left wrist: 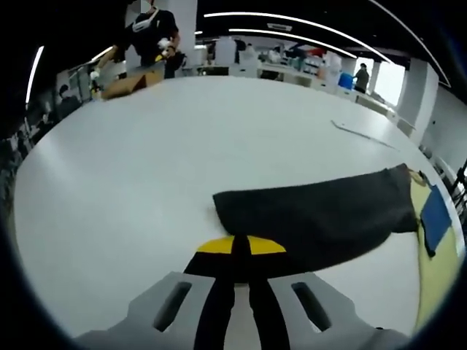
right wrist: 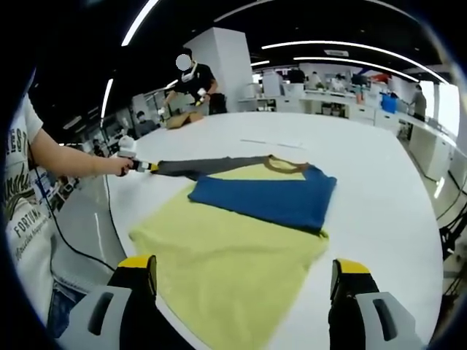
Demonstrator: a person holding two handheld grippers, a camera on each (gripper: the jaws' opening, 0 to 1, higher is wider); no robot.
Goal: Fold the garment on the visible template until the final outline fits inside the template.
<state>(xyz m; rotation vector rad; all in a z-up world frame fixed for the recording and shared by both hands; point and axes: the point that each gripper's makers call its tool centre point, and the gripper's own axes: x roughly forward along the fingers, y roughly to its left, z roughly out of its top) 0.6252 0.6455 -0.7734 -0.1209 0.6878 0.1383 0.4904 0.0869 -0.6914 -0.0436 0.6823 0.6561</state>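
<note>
Garment [right wrist: 255, 219] spread on white surface [right wrist: 379, 189]: yellow body nearest right claw [right wrist: 244, 281], blue part folded over far end, dark grey sleeve [right wrist: 208, 166] pulled out toward left claw [right wrist: 144, 167]. Right claw wide open, hovering just short of yellow hem, no contact. Left claw [left wrist: 241, 251] closed, tips at sleeve [left wrist: 321, 215] edge, apparently pinching it.

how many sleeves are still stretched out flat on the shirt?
1. The grey sleeve lies stretched out from the shirt, its end pinched by the left hand-held gripper. The blue sleeve is folded across the body. Others may be hidden underneath.
</note>
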